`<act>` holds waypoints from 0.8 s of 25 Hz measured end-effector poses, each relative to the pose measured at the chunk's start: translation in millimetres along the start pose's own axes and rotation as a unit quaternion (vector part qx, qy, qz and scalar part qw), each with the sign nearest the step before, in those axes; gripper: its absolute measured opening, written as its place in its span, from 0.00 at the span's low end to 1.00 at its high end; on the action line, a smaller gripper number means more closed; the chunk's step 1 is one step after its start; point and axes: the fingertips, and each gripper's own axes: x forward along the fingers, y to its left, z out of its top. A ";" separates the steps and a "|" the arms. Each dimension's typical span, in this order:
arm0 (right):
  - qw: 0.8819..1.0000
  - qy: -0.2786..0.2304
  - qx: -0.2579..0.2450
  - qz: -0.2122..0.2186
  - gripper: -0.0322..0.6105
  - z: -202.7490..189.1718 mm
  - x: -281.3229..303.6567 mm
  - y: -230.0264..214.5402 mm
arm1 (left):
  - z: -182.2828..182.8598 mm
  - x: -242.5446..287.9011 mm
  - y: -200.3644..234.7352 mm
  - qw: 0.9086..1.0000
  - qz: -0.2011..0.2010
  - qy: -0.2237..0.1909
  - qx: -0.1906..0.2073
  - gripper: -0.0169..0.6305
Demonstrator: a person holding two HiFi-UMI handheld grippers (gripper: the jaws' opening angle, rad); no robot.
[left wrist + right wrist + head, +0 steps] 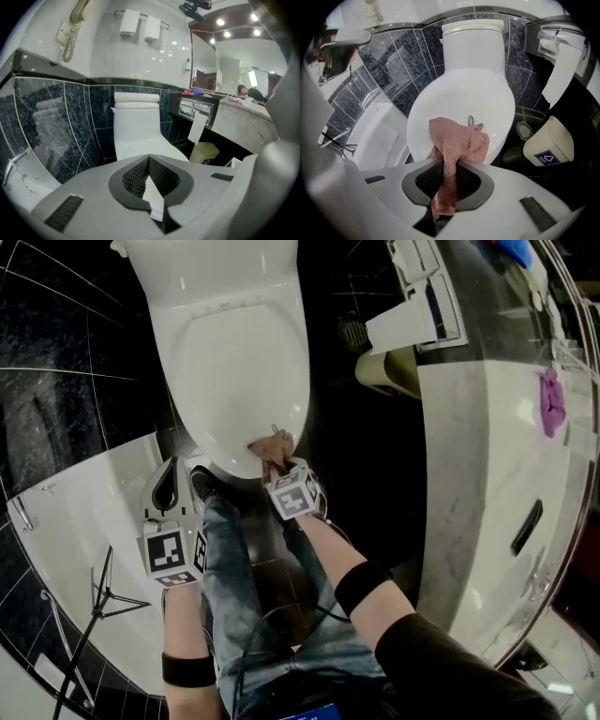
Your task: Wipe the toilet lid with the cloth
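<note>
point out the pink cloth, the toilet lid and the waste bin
pink cloth (459, 143): right gripper view, bunched part resting on the lid
toilet lid (464, 89): right gripper view, bare middle of its top
waste bin (553, 138): right gripper view, side wall above its label

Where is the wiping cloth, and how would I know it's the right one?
Find the big white oval toilet lid against the dark tiles. At its front edge lies a crumpled pink terry cloth. It is the only soft pink thing on that smooth white lid, and the right gripper has it pinched in its jaws.
</note>
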 end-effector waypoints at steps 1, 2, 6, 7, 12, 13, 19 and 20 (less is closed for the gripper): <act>1.000 0.004 -0.002 0.009 0.17 -2.7 1.3 9.5 | -1.8 -2.8 2.7 1.000 0.004 0.000 -0.002 0.03; 1.000 0.007 -0.006 0.019 0.17 -4.6 3.0 19.5 | -3.7 -5.4 5.9 1.000 0.008 -0.002 -0.004 0.03; 0.999 0.018 -0.032 0.024 0.17 -5.9 7.1 38.8 | -7.7 -12.9 19.0 1.000 0.022 -0.004 -0.013 0.03; 0.999 0.016 -0.033 0.021 0.17 -3.8 6.7 38.5 | -8.3 -14.3 22.3 1.000 0.025 -0.003 -0.017 0.03; 0.998 -0.043 -0.055 -0.001 0.17 66.8 -10.7 25.4 | -10.8 -17.1 41.0 0.999 0.033 -0.009 -0.026 0.03; 0.996 -0.060 -0.063 -0.008 0.17 92.7 -14.3 20.3 | -9.2 -16.6 44.2 0.999 0.033 -0.009 -0.028 0.03; 0.976 -0.129 -0.169 -0.050 0.17 259.9 -15.2 -12.0 | 20.0 4.1 56.5 1.000 0.016 -0.004 -0.010 0.03; 0.971 -0.131 -0.190 -0.058 0.17 282.5 -11.3 -18.0 | 25.5 9.9 58.6 1.000 0.011 -0.006 -0.004 0.03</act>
